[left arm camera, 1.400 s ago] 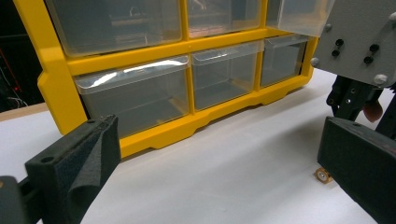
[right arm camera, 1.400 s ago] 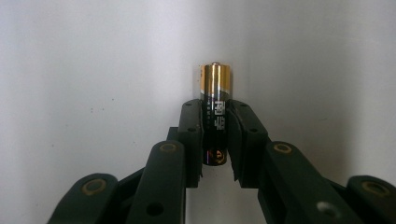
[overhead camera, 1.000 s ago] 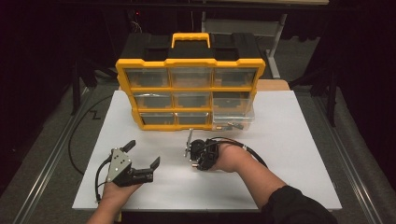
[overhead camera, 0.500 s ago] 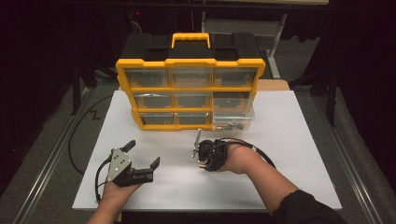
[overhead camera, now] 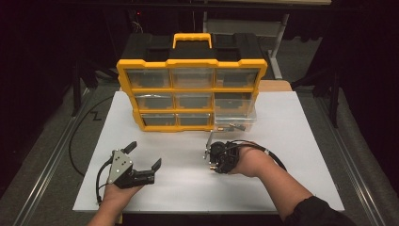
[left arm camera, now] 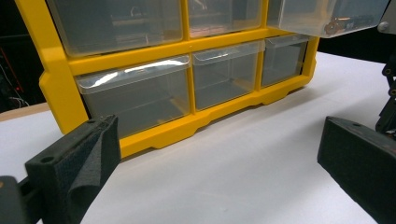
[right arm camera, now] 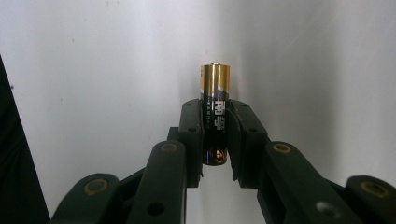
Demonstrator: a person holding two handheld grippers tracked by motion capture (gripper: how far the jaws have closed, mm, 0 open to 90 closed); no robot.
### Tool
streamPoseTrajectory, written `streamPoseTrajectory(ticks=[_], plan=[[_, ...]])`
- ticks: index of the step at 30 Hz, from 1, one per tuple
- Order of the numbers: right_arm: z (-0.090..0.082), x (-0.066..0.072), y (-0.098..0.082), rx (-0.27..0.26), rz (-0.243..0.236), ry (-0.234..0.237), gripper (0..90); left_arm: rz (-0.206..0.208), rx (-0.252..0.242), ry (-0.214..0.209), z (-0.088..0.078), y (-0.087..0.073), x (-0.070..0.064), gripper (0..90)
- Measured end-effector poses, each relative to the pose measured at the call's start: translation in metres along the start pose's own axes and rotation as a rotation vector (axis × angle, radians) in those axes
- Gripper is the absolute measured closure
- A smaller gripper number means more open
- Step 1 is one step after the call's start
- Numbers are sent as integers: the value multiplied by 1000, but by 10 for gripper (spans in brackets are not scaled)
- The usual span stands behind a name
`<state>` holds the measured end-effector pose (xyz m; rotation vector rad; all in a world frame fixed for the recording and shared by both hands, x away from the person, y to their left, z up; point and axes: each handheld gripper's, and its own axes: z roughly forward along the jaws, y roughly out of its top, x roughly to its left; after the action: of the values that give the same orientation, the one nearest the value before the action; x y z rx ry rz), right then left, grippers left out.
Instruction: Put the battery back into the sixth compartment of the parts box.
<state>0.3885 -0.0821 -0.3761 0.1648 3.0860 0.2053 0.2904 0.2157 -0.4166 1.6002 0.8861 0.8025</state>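
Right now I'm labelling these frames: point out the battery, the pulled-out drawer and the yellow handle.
battery (right arm camera: 215,119): right gripper view, on its black label, between the fingers.
pulled-out drawer (overhead camera: 235,122): high view, on its clear front wall.
yellow handle (overhead camera: 192,37): high view, on the top bar.

Battery clamped between the right gripper's jaws carries light printed characters on its black band, running lengthwise; too small and blurred to read. No other text legible.
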Motion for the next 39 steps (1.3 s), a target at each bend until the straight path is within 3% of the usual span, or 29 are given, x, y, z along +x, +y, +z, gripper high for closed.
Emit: streamPoseTrajectory(ticks=[39], plan=[[-18, -4, -54, 20, 66, -17, 787, -3, 3, 1, 0, -1, 0, 4]])
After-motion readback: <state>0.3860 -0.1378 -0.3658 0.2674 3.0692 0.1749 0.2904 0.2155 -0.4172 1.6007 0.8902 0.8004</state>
